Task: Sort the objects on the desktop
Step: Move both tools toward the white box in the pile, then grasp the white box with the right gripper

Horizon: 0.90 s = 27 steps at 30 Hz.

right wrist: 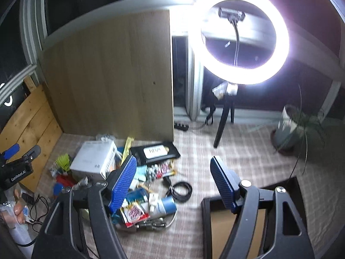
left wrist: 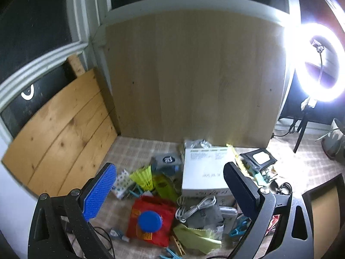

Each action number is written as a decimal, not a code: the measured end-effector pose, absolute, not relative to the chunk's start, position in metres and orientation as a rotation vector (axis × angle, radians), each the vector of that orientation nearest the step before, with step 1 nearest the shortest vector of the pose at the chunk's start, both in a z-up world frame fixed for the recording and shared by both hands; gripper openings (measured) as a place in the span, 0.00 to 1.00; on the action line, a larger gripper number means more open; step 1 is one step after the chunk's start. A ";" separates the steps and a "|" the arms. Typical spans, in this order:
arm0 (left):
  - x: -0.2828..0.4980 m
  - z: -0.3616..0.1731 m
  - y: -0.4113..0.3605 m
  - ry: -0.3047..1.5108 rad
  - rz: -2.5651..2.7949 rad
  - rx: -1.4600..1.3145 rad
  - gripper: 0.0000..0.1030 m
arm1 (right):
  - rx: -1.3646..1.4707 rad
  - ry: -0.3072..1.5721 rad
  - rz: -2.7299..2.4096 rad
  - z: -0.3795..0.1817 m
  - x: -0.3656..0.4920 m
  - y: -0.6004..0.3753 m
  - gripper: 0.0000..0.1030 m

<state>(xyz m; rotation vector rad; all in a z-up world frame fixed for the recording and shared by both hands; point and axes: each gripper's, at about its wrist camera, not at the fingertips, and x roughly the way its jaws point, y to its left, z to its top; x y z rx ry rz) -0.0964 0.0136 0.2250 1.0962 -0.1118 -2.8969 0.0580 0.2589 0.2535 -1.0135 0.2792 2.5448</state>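
**Heap unsorted, both tools empty**

Clutter pile (left wrist: pixel 172 194) sits on the checked surface (right wrist: pixel 237 155), against a wood panel (left wrist: pixel 194 75): white box (left wrist: pixel 203 172), red bag (left wrist: pixel 151 222), cable (left wrist: pixel 194 209), yellow shuttlecock (left wrist: pixel 143 176). Left tool (left wrist: pixel 170 190) hovers above the pile, released, holding nothing. Right tool (right wrist: pixel 174 185) likewise spread wide and empty, near a dark tray (right wrist: pixel 237 222). Risk: items overlap, so a grab may snag the cable and drag its neighbours. Ring light (right wrist: pixel 243 34) glare hides detail.

On the tabletop (left wrist: pixel 133 149) a box (left wrist: pixel 204 170) stands before the upright board (left wrist: pixel 194 75). A shuttlecock (left wrist: pixel 143 176) lies left of it, a coiled cable (left wrist: pixel 195 208) in front, and a ring light (right wrist: pixel 244 35) stands to the right.
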 end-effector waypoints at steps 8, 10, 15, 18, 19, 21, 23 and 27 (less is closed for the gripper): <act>-0.114 0.220 0.009 -0.060 -2.925 1.258 0.97 | -1.161 0.391 2.617 0.243 0.024 0.252 0.68; -0.120 0.210 0.010 -0.054 -2.917 1.303 0.97 | -1.224 0.434 2.626 0.232 0.010 0.248 0.64; -0.140 0.186 0.014 -0.058 -2.914 1.391 0.97 | -1.334 0.476 2.618 0.205 -0.027 0.233 0.57; -0.155 0.173 0.016 -0.061 -2.907 1.436 0.96 | -1.388 0.475 2.607 0.191 -0.050 0.224 0.56; -0.160 0.168 0.016 -0.054 -2.903 1.452 0.96 | -1.419 0.482 2.603 0.184 -0.060 0.219 0.54; -0.169 0.159 0.015 -0.028 -2.895 1.486 0.96 | -1.459 0.497 2.593 0.174 -0.074 0.215 0.52; -0.179 0.148 0.015 0.003 -2.884 1.526 0.96 | -1.503 0.515 2.578 0.161 -0.090 0.209 0.50; -0.192 0.126 0.012 0.084 -2.853 1.603 0.94 | -1.589 0.598 2.526 0.135 -0.117 0.208 0.46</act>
